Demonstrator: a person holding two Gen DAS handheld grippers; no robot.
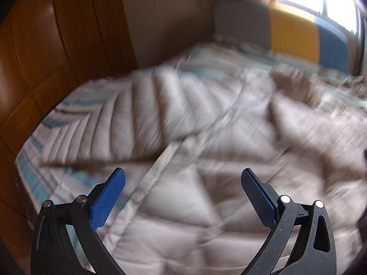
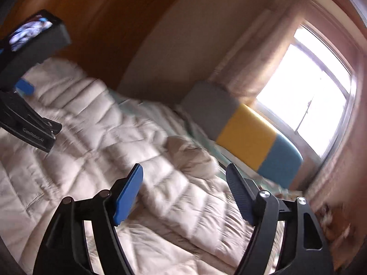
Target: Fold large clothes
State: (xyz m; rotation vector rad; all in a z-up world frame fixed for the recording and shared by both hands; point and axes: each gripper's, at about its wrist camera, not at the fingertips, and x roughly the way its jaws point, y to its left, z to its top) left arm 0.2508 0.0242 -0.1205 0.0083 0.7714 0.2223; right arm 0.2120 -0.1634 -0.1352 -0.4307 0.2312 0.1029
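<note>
The left gripper [image 1: 183, 175] hangs above the quilted beige puffer coat [image 1: 206, 137], jaws spread wide and holding nothing. The right gripper [image 2: 184, 170] hovers tilted over the same coat, likewise released. The coat lies spread across the bed [image 1: 32, 171], its headboard [image 2: 247, 135] beneath the window [image 2: 309, 96].

The left gripper [image 1: 183, 176] hangs low in its frame, blue fingers [image 1: 107, 200] spread wide, gripping nothing. The right gripper [image 2: 184, 171] gapes likewise, apparently tilted, though blur hampers judging.
</note>
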